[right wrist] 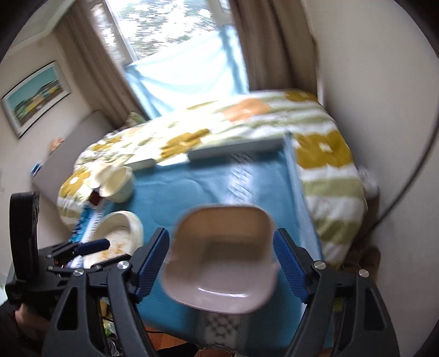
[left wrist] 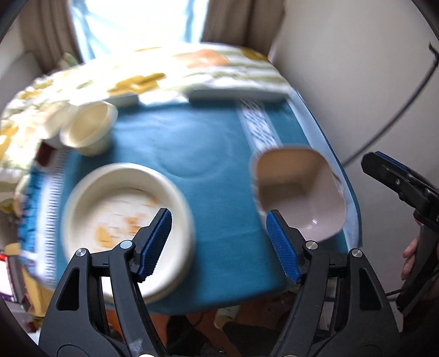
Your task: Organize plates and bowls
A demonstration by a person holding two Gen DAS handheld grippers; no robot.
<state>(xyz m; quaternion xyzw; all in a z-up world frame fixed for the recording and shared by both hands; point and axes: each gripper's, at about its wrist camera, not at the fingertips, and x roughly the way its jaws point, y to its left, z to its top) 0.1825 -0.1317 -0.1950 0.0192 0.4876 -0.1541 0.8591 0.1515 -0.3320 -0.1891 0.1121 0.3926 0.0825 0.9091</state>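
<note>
Above the blue cloth (left wrist: 219, 170), left gripper (left wrist: 219, 233) released, empty. Right gripper (right wrist: 221, 263) likewise released, framing but clear of the square pink bowl (right wrist: 219, 255) at the cloth's right edge. Round cream dish (left wrist: 126, 219) near the left edge. Overhanging dishes likely to tip if nudged.

On the cloth-covered table (left wrist: 219, 153) a round plate (left wrist: 126, 219) sits at the near left and a square bowl (left wrist: 299, 192) at the near right, well apart. A cup (left wrist: 90, 129) lies tipped on its side behind the plate, at the table's far left edge. Beyond the table lies a bed with a quilt (right wrist: 323, 164), and a window (right wrist: 170, 22) stands behind it
</note>
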